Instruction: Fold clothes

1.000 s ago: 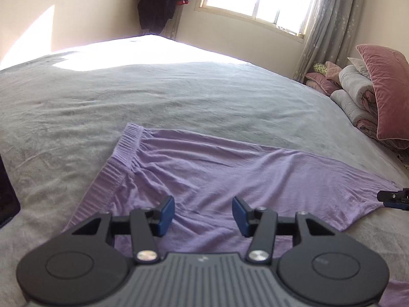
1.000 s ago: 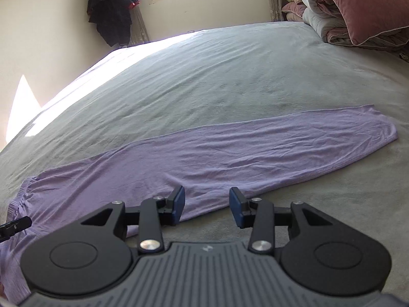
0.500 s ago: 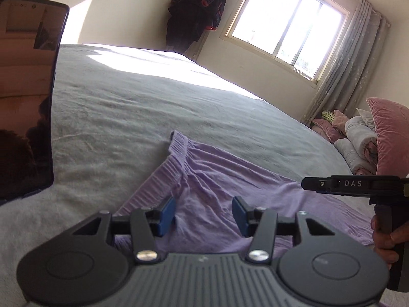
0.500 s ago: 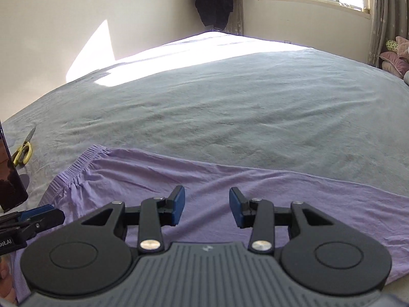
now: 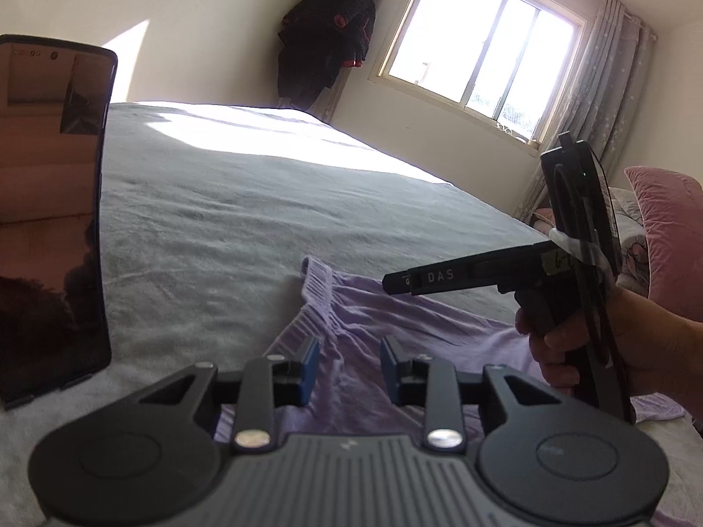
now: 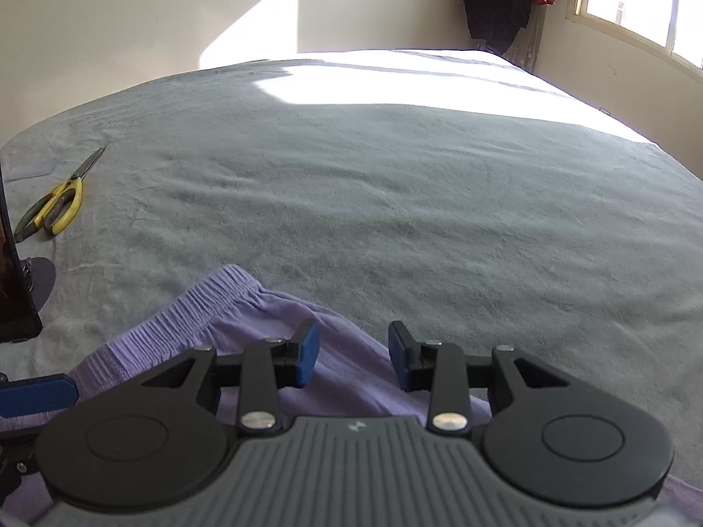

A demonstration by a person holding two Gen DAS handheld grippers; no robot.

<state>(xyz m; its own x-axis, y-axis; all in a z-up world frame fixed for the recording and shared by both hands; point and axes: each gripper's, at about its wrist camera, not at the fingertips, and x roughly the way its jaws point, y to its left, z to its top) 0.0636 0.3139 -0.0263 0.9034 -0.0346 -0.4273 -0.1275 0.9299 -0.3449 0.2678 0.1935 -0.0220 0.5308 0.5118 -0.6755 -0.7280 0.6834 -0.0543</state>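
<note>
Light purple pants [image 5: 417, 333] lie flat on the grey bed cover [image 5: 263, 202], with the ribbed waistband [image 5: 316, 281] at their left end. My left gripper [image 5: 349, 364] hovers low over the waist area. Its jaws are closing, and a raised crease of the fabric runs between the blue pads without being pinched. My right gripper [image 6: 353, 358] sits just right of the waistband [image 6: 197, 312] over the pants' far edge. Its jaws are closing slightly, with cloth below them and nothing gripped. A hand holds the right gripper [image 5: 391, 284], which points left. A left fingertip [image 6: 39, 395] shows beside the waistband.
A dark phone [image 5: 48, 219] stands upright on the bed at the left. Yellow scissors [image 6: 52, 206] lie further left on the cover. Pink pillows [image 5: 668, 228] are stacked at the right by the curtain. Dark clothes [image 5: 325, 44] hang in the corner near the window.
My right gripper has swept left along the pants from the leg end to the waistband, arriving beside the left gripper. The left jaws have narrowed, and its view has turned toward the phone.
</note>
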